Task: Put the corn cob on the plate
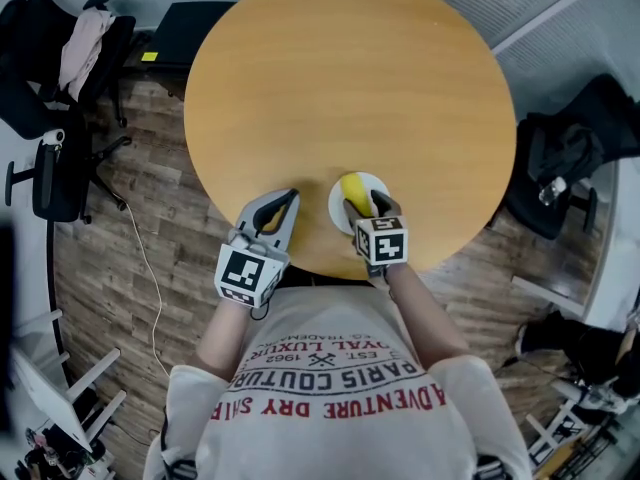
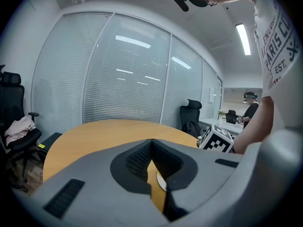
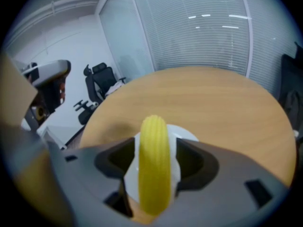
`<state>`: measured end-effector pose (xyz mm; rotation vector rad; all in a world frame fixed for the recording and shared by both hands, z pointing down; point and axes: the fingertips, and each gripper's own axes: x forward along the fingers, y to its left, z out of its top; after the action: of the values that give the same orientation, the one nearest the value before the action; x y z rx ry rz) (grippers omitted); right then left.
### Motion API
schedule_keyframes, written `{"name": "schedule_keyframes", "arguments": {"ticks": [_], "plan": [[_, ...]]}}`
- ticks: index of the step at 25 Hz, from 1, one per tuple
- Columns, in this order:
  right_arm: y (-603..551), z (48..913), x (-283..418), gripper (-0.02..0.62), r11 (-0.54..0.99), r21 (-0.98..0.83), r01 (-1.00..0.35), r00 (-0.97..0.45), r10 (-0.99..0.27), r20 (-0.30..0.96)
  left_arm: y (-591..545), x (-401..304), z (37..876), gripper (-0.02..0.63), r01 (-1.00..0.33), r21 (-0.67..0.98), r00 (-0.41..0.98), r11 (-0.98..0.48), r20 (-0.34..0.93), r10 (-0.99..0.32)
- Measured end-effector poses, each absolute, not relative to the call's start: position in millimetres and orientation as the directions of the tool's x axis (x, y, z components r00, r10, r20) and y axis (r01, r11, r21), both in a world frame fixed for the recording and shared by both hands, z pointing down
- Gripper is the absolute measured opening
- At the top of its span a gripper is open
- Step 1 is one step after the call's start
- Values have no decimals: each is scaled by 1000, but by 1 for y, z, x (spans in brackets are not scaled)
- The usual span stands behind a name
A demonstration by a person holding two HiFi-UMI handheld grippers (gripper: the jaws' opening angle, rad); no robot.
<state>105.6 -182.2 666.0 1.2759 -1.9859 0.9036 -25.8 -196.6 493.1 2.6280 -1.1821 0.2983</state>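
1. Round wooden table (image 1: 350, 88): the white plate (image 1: 336, 210) sits on it. The table edge nearest the person passes just beside the plate. The far side of the plate faces bare tabletop.

2. Arms: both forearms reach forward from the torso toward the plate. The right forearm runs nearly straight to it. The left forearm angles inward and ends left of the plate.

3. Left gripper (image 1: 291, 196): it is positioned just left of the plate, near the same table edge, with its tips angled toward the plate. In the left gripper view the left gripper (image 2: 152, 142) has its jaws closed tip to tip with nothing between them. A sliver of the plate (image 2: 161, 181) is visible through the gap behind the tips.

4. Right gripper (image 1: 366, 204): it is positioned at the plate's near rim, jaws pointing across the plate. In the right gripper view the right gripper (image 3: 155, 145) is clamped on the cob, one jaw close against each side.

5. Corn cob (image 1: 352, 186): the yellow cob lies over the middle of the plate, lengthwise along the right gripper's jaws. Its far end extends past the fingertips. In the right gripper view the corn cob (image 3: 154, 160) covers the plate's centre, and the plate (image 3: 187, 132) shows white on both sides of it. The views do not show whether the cob rests on the plate or is held just above it.
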Motion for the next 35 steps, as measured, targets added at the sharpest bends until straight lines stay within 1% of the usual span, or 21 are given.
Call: {"name": "schedule_keyframes", "arguments": {"ticks": [4, 5, 7, 9, 14, 21, 27, 31, 35], "plan": [[-187, 636, 111, 267, 294, -212, -932, -349, -568, 746, -199, -19, 488, 32, -743, 129, 664, -657, 267, -698], [-188, 626, 114, 248, 282, -204, -938, -337, -594, 730, -199, -17, 486, 32, -739, 127, 668, -661, 264, -696], [-191, 606, 125, 74, 249, -173, -953, -297, -654, 696, -199, -13, 482, 32, -733, 122, 674, -669, 258, -692], [-194, 590, 132, 51, 238, -157, -958, -281, -691, 666, -199, -9, 478, 32, -729, 114, 679, -675, 251, -690], [-199, 546, 139, 32, 252, -154, -955, -294, -763, 575, -204, 1, 466, 32, -724, 104, 684, -682, 239, -689], [-205, 458, 155, 28, 251, -120, -961, -277, -892, 357, -212, 18, 423, 32, -687, 33, 719, -726, 175, -672], [-196, 396, 157, 29, 292, -117, -949, -309, -935, 172, -221, 25, 393, 32, -684, 37, 727, -729, 122, -676], [-191, 375, 164, 29, 272, -111, -956, -284, -953, 105, -217, 35, 376, 32, -664, 23, 746, -747, 92, -660], [-187, 371, 172, 28, 254, -95, -963, -261, -962, 73, -213, 45, 369, 32, -648, 10, 760, -762, 76, -646]]}}
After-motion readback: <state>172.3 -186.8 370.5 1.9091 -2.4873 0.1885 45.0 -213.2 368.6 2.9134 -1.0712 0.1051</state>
